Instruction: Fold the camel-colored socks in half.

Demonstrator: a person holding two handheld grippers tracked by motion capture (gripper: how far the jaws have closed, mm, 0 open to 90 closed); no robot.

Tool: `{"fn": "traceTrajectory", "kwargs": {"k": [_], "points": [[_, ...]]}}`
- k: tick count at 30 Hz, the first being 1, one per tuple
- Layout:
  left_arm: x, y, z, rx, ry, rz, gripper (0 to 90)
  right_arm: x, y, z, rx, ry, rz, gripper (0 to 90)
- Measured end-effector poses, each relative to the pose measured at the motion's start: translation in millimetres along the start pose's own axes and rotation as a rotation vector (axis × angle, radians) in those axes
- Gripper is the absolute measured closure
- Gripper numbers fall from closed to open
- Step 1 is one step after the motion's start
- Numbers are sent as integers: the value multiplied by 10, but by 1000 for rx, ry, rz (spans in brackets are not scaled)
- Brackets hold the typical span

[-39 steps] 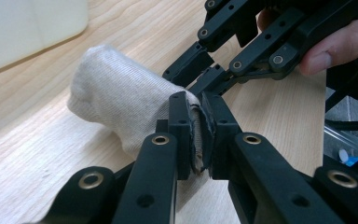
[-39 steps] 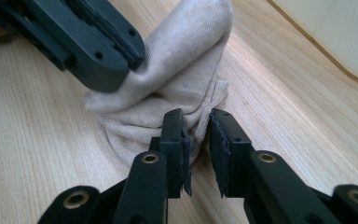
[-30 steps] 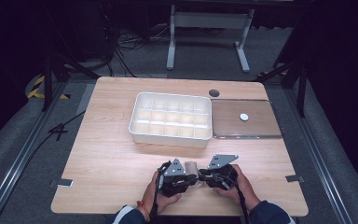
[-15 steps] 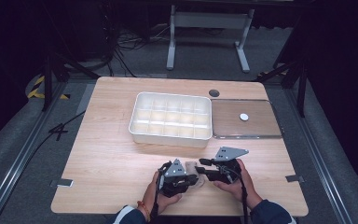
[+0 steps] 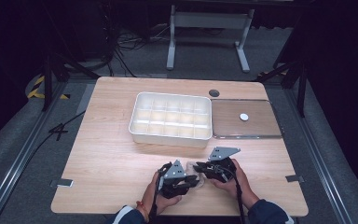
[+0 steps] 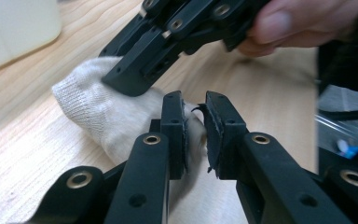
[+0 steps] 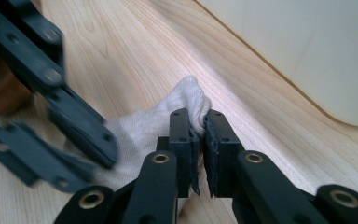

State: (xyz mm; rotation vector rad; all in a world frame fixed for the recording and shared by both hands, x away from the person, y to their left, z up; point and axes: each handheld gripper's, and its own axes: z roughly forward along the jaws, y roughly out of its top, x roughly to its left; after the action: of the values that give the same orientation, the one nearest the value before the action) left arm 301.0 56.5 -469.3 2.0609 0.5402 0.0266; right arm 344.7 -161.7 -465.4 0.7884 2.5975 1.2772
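Sock-handling at the surface (image 5: 112, 168): your left claw (image 6: 195, 122) and right claw (image 7: 199, 140) both pinch the cream sock (image 7: 144, 130), the right having just been closing. Next, likely, fold or lift it toward the compartment tray (image 5: 135, 122), keeping both pinches firm.

One white sock (image 6: 98, 112) lies on the table (image 5: 107, 158), just in front of one white compartment tray (image 5: 171, 116) (three rows of four, twelve cells). Right of that tray: one flat lid (image 5: 244, 119) bearing one white knob (image 5: 244, 117). Two grippers.
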Motion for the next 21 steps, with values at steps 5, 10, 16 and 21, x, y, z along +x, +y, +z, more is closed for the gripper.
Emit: {"fn": "traceTrajectory", "kwargs": {"k": [5, 10, 16, 21], "points": [[102, 34, -228, -56, 34, -28, 786, -4, -24, -18, 2, -2, 2, 830], [76, -32, -100, -13, 24, 12, 789, 14, -43, -25, 3, -15, -5, 830], [-57, -58, 56, 42, 26, 93, 802, 44, -56, -36, 7, -20, -18, 828], [-111, -74, 97, 60, 50, 145, 819, 16, -55, -62, 14, -18, -24, 820]]}}
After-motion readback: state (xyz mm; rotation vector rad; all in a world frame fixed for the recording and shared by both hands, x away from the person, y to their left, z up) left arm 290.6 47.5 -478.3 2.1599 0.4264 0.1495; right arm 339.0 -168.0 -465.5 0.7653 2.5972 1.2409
